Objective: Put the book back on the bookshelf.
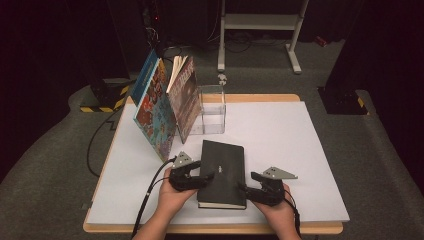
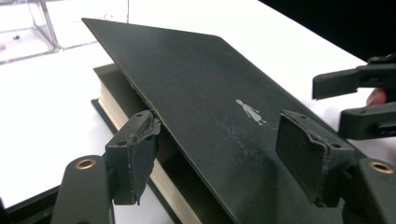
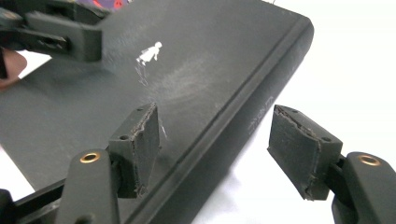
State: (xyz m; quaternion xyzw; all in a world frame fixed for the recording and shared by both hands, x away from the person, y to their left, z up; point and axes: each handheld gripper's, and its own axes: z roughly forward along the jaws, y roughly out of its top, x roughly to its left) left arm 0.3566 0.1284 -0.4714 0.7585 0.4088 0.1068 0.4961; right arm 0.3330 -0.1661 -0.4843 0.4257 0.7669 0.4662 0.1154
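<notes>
- Lying flat near the front edge of the white bench (image 1: 280, 150): black hardcover book (image 1: 223, 172), spine toward the right hand, pale page block showing along the near end.
- Lifted at the left side: front cover (image 2: 196, 93) tilted up off the cream pages, small silver figure printed on it, faint pale scuffs around that mark.
- Set at the book's left edge: left gripper (image 1: 192, 179), jaws standing apart, one pad under the raised cover's edge and touching it, the other hanging over the cover's top; not clamped.
- Set at the book's right edge: right gripper (image 1: 254, 191), jaws apart, straddling the spine, one pad over the cover, the other out past the spine above the bench; no squeeze seen.
- Matte, slightly grainy black board on the cover; rounded spine with faint lettering, a groove running beside it.
- Worn black rubber pads on the jaws, frayed at the edges, brass-coloured rivets at the joints.
- Standing behind, well apart: colourful picture books (image 1: 165, 102) leaning against a clear plastic box (image 1: 212, 110).
</notes>
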